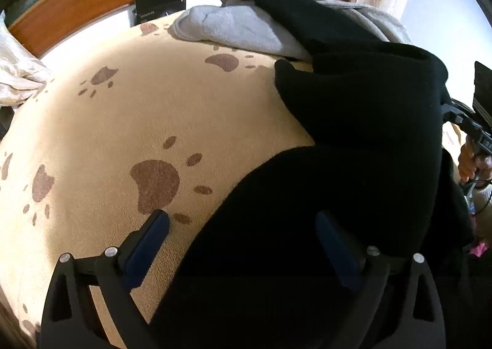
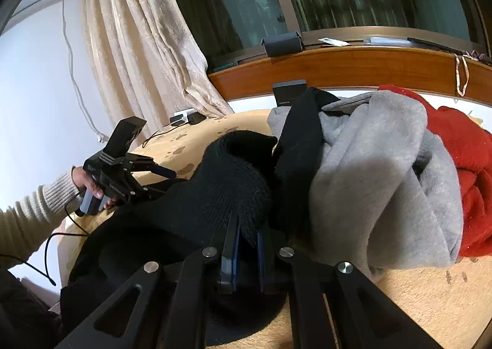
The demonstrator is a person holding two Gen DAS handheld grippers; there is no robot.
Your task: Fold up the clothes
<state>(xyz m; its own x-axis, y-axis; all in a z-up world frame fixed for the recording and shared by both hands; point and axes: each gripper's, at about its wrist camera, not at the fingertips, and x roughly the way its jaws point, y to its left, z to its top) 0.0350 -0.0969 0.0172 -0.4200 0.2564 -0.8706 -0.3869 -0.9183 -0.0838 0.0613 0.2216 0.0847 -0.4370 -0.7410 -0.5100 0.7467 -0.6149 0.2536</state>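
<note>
A black knit garment (image 1: 353, 133) lies across the right side of a tan paw-print blanket (image 1: 123, 133). My left gripper (image 1: 243, 220) is open and low over the garment's near edge, one finger above the blanket and the other above the black cloth. In the right wrist view, my right gripper (image 2: 247, 241) is shut on a raised fold of the black garment (image 2: 227, 183). The left gripper (image 2: 167, 181) shows there too, open, held by a hand in a cream ribbed sleeve (image 2: 27, 213).
A grey garment (image 2: 384, 183) and a red garment (image 2: 461, 146) are piled behind the black one. A wooden ledge (image 2: 353, 69) with small dark boxes runs under the window. A cream curtain (image 2: 138, 41) hangs at the left, and cables trail off the bed edge.
</note>
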